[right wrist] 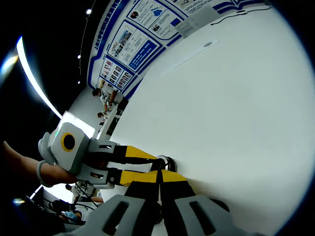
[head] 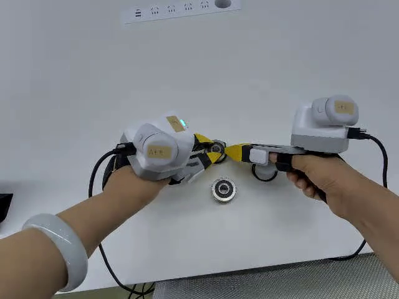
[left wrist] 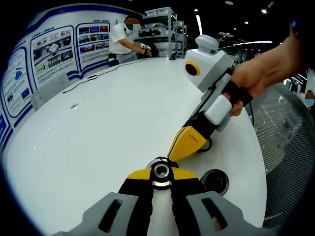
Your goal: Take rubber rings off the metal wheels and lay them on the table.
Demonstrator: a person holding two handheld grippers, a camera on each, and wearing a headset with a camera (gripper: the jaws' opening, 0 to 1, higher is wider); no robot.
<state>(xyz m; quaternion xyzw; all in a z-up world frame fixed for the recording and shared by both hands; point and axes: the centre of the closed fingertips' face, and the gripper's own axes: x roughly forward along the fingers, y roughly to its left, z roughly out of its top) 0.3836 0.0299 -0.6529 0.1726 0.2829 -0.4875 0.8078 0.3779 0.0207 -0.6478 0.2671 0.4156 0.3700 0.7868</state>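
Metal wheel [head: 217, 148] sits clamped in the left gripper's [head: 212, 152] yellow jaws. The right gripper [head: 232, 151], jaws pressed together, touches its rim. 1 second wheel [head: 223, 189] and 1 black rubber ring [head: 264, 180] lie on the white counter [head: 187, 75] nearby.

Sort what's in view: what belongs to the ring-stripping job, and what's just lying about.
Job:
- left gripper, shut on a metal wheel
- right gripper, tip against that wheel
- second wheel on the table
- loose rubber ring under the right gripper

Lying about:
- power strip, far side
- dark object at the left edge, too cropped to identify
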